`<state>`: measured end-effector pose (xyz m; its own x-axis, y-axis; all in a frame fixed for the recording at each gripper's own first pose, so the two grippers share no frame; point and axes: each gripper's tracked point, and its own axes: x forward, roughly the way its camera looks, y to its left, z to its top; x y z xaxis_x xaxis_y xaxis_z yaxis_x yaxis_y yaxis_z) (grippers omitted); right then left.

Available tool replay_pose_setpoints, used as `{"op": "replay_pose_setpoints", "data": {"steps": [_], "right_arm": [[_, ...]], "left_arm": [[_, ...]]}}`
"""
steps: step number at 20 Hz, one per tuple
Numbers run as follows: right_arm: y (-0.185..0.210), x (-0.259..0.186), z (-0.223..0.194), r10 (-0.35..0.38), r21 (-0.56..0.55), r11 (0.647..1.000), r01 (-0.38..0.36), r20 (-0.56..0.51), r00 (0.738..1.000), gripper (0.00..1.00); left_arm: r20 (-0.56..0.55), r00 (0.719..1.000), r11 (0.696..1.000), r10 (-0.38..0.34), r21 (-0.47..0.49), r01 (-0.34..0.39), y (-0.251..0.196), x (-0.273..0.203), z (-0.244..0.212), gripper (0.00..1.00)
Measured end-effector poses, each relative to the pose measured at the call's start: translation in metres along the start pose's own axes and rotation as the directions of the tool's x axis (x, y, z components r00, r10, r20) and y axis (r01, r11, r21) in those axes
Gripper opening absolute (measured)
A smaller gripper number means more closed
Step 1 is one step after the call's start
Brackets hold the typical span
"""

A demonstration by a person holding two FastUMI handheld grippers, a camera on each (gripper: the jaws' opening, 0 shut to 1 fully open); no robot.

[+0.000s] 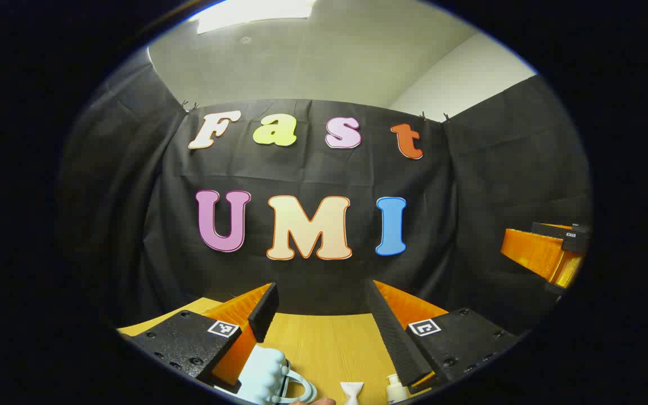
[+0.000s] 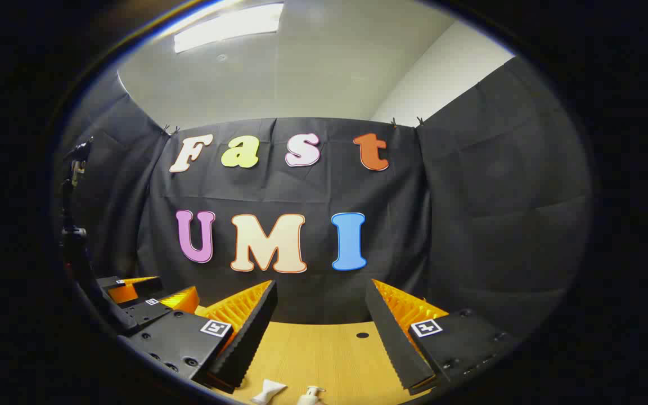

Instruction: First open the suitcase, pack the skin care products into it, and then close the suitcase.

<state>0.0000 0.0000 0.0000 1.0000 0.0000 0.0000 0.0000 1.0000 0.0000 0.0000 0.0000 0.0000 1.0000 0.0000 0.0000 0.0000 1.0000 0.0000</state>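
**Nothing packed yet**

Both grippers are hovering with jaws spread, gripping nothing. The left gripper [image 1: 321, 306] is hanging above the pale suitcase [image 1: 262, 377], just below its left finger, while a tube [image 1: 352, 392] and pump bottle [image 1: 396, 389] are waiting on the table [image 1: 324, 343]. The right gripper [image 2: 319, 304] is idling.

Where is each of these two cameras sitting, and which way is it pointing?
Left gripper view: rides the left gripper, looking forward between its open fingers across the wooden table to the black cloth wall; a pale suitcase and white tube lie below, the other gripper at far right.
Right gripper view: rides the right gripper, facing the same wall, fingers open, over the tube and pump bottle; the other gripper at far left.
Shared: table, wall, tube.
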Motion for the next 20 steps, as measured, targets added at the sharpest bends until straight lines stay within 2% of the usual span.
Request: {"op": "replay_pose_setpoints", "data": {"steps": [5, 11, 14, 18, 20], "right_arm": [[0.0, 0.006, -0.002, 0.035, 0.001, 0.999, -0.035, 0.003, 0.999, 0.99], [-0.003, 0.011, -0.014, 0.074, 0.014, 0.997, -0.074, 0.0, 0.997, 1.0], [-0.007, 0.016, -0.031, 0.111, 0.037, 0.993, -0.11, -0.028, 0.993, 1.0], [-0.008, 0.027, -0.057, 0.194, 0.08, 0.979, -0.188, -0.075, 0.978, 0.99], [-0.013, 0.036, -0.067, 0.212, 0.089, 0.975, -0.204, -0.088, 0.973, 1.0]], "left_arm": [[0.036, 0.999, 0.999, 0.033, 0.03, -0.034, 0.002, -0.005, 0.014, 0.93], [0.023, 0.998, 0.997, 0.057, 0.055, -0.058, -0.004, -0.008, 0.008, 0.94], [-0.029, 0.998, 0.998, 0.049, 0.033, -0.048, -0.013, -0.01, -0.015, 0.93], [-0.119, 0.982, 0.987, 0.147, 0.086, -0.138, 0.005, -0.018, -0.054, 0.94], [-0.141, 0.976, 0.981, 0.167, 0.127, -0.149, 0.006, -0.018, -0.07, 0.94]]}}
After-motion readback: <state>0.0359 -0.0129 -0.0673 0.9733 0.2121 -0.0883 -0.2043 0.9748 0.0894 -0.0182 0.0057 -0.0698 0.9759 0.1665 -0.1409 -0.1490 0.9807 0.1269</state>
